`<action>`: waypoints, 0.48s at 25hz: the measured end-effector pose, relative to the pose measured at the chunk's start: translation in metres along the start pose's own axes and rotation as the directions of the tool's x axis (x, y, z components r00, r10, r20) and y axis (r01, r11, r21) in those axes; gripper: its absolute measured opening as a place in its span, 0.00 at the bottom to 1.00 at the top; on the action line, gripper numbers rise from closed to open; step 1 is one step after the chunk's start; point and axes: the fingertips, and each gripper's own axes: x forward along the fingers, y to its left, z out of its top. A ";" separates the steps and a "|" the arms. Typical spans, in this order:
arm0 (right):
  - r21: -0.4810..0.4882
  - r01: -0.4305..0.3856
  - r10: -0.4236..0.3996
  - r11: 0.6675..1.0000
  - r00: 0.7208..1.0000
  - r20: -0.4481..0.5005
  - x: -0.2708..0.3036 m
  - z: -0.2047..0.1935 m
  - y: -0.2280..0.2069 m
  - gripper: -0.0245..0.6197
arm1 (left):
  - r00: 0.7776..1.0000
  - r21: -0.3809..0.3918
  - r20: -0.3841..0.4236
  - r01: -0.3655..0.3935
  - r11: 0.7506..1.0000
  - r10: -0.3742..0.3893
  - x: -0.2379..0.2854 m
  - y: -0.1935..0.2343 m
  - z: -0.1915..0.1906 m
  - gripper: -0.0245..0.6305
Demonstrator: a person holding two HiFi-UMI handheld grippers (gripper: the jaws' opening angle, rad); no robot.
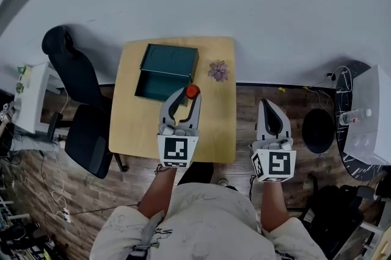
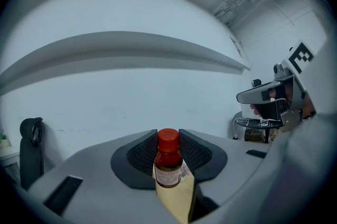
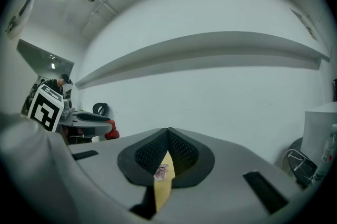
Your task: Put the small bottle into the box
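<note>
Hanging over the bench (image 1: 214, 127), near the open box (image 1: 166, 69) at its far-left corner, the small bottle (image 2: 168, 165) was held upright betw. the left gripper's (image 1: 185, 96) jaws, clamped on its body. The right gripper's (image 1: 267, 104) jaws were pressed together w/ nothing betw. them, off the bench's right edge.

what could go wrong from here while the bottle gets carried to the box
1. The left hand-held gripper pinches the small bottle high up, near its red cap, so it might tilt or slip out.
2. In the head view the bottle hangs by the near corner of the box and could clip the wall going in.
3. The pink flower-like piece lies beside the box and might get knocked.
</note>
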 end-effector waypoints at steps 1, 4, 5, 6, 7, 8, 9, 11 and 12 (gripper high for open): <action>0.002 0.000 0.000 1.000 1.000 0.002 -0.003 0.001 0.001 0.06 | 1.000 0.000 0.001 -0.005 1.000 0.005 -0.004 0.000 0.001 0.23; 0.003 -0.008 0.008 1.000 1.000 0.009 -0.012 0.004 0.006 0.06 | 1.000 0.001 0.001 -0.020 1.000 0.020 -0.017 0.000 0.003 0.23; 0.001 -0.014 0.014 1.000 1.000 0.014 -0.015 0.006 0.008 0.06 | 1.000 0.002 0.002 -0.025 1.000 0.025 -0.022 0.000 0.004 0.23; -0.002 -0.022 0.022 1.000 1.000 0.019 -0.018 0.008 0.011 0.06 | 0.999 0.004 0.004 -0.032 0.999 0.032 -0.026 0.000 0.005 0.23; -0.007 -0.032 0.032 0.999 0.999 0.025 -0.021 0.010 0.014 0.06 | 0.999 0.005 0.006 -0.039 0.999 0.039 -0.032 -0.001 0.007 0.23; -0.012 -0.043 0.044 0.999 0.999 0.031 -0.024 0.012 0.017 0.06 | 0.999 0.007 0.010 -0.047 0.999 0.047 -0.037 -0.001 0.009 0.23; -0.015 -0.051 0.052 0.999 0.998 0.035 -0.028 0.013 0.019 0.06 | 0.998 0.008 0.013 -0.055 0.998 0.055 -0.044 -0.002 0.010 0.23; -0.014 -0.062 0.063 0.998 0.997 0.040 -0.037 0.015 0.024 0.06 | 0.997 0.010 0.018 -0.072 0.997 0.072 -0.057 -0.004 0.014 0.23; -0.013 -0.070 0.070 0.997 0.997 0.043 -0.042 0.016 0.027 0.06 | 0.996 0.010 0.021 -0.082 0.997 0.082 -0.064 -0.004 0.016 0.23</action>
